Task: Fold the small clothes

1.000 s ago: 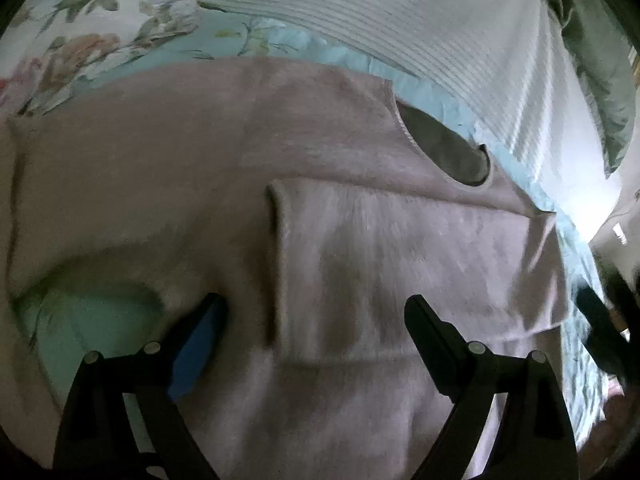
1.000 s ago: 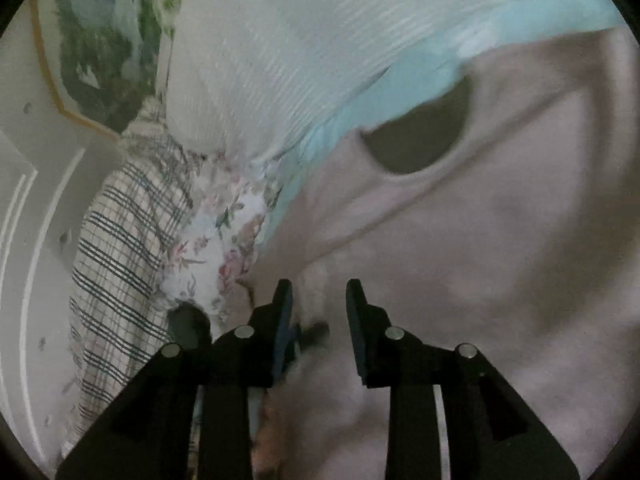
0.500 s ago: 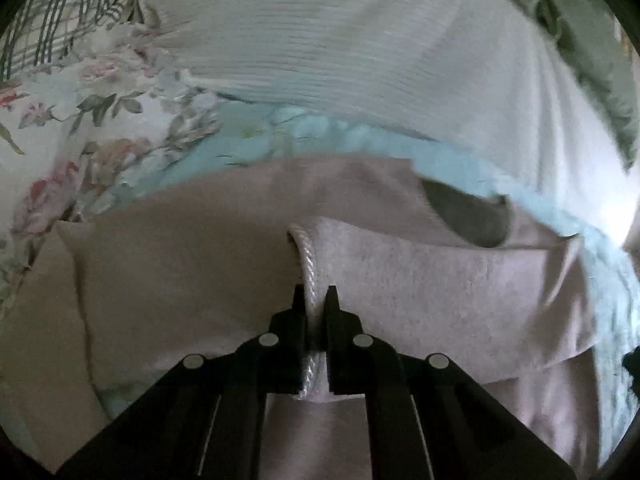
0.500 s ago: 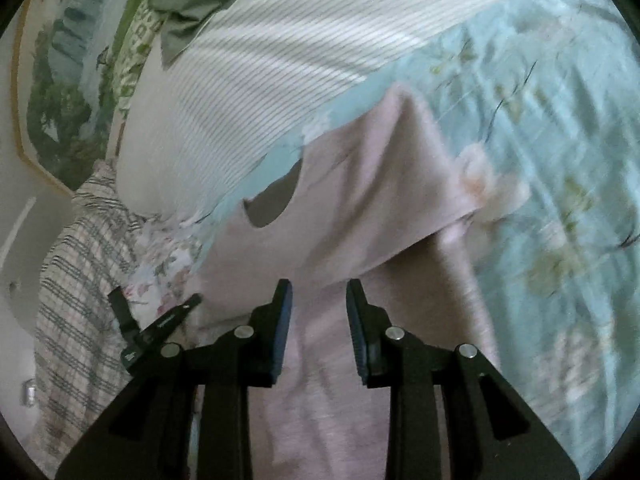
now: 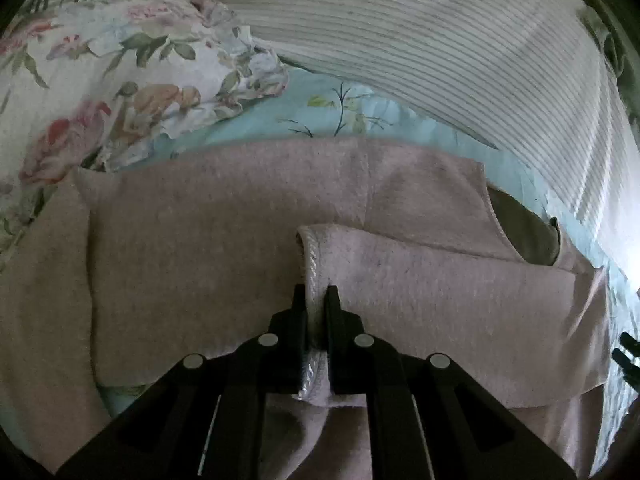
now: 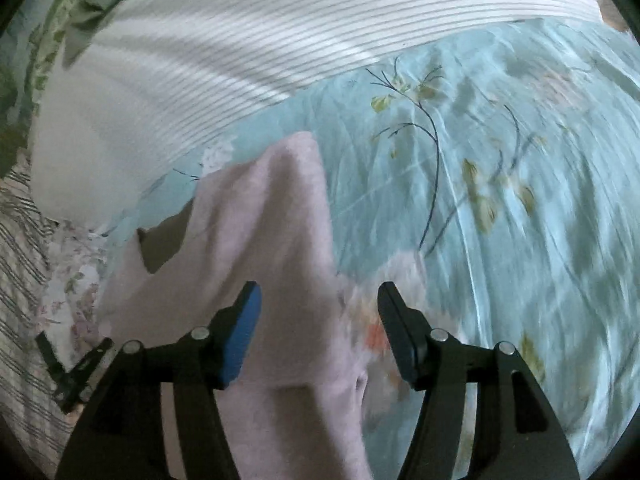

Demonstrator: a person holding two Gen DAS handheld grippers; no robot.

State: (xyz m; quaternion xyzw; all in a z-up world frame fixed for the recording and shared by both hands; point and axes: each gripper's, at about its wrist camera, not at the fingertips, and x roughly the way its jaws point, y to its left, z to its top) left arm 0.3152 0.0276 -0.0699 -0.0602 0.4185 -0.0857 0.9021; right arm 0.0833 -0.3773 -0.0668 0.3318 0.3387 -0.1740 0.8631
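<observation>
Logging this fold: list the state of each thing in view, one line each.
Top: pink, spread flat on the bedspread, one sleeve folded across it.
Sleeve: lies over the chest, hem pinched.
Left gripper: shut on the sleeve hem.
Right gripper: jaws opening, top's edge under them, nothing gripped.
Bedspread: blue, rumpled.
Striped pillow: lying beyond the top.

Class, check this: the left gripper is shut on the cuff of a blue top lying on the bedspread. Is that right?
Not quite: the top is pink, not blue, as the left wrist view shows. The left gripper is shut on its cuff, on the bedspread.
</observation>
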